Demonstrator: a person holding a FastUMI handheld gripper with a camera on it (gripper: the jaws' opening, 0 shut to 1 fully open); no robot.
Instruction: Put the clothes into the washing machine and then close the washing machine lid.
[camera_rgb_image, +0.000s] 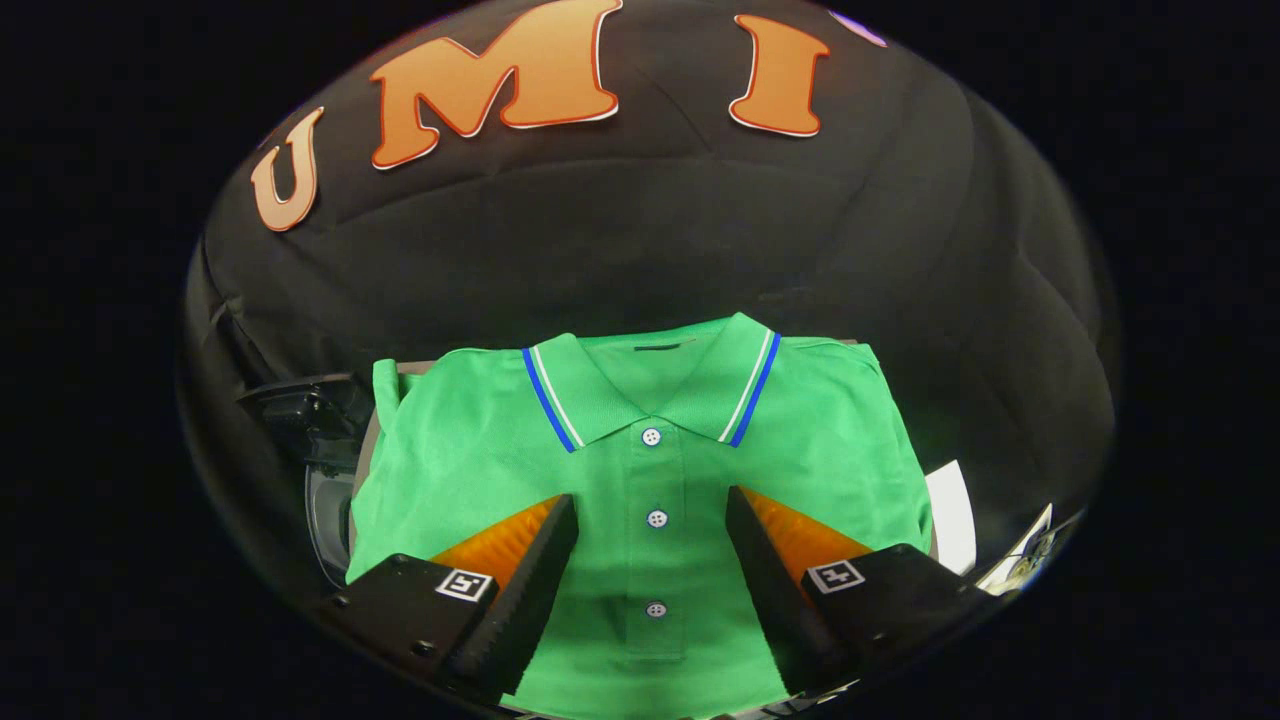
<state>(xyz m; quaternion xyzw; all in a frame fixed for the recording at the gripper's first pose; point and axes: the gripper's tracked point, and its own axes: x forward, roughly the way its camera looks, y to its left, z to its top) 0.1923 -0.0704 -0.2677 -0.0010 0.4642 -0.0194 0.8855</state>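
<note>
Left of the tool's left finger, a dark machine part with a round grey rim (325, 500) peeks from under the cloth. The folded green polo shirt with a blue-and-white striped collar and white buttons (650, 440) lies flat beneath and ahead of the tool (652, 510), whose fingers stand apart, straddling the button placket without pressing it. Right of the right finger, a white sheet (952, 515) shows beside the shirt.

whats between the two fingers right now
The green shirt's button placket, two buttons showing in the gap; the gripper is open above it, gripper view.
</note>
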